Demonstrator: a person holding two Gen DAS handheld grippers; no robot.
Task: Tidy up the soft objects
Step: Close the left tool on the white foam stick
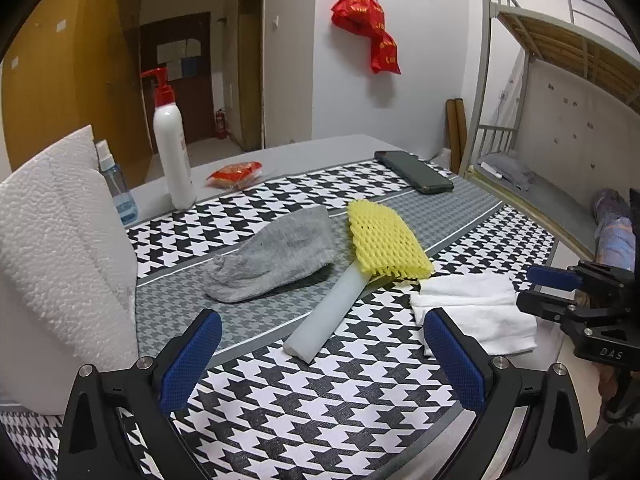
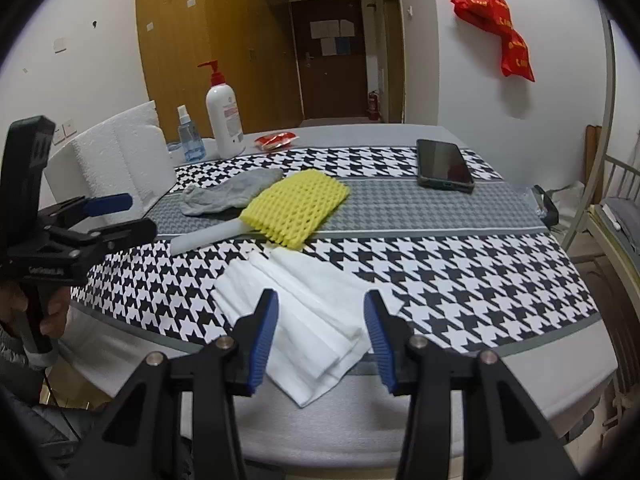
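Since both grippers hold nothing, sorting looks unstarted. Right gripper (image 2: 320,336) spread wide, straddling folded white cloth (image 2: 308,320), likely first pick. Left gripper (image 1: 320,364) released; foam stick (image 1: 332,312) just ahead, grey sock (image 1: 276,256) and yellow foam net (image 1: 386,240) beyond.

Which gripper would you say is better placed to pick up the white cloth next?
Probably the right gripper: it is open with the white cloth directly between its fingers, while the left gripper faces the foam stick.
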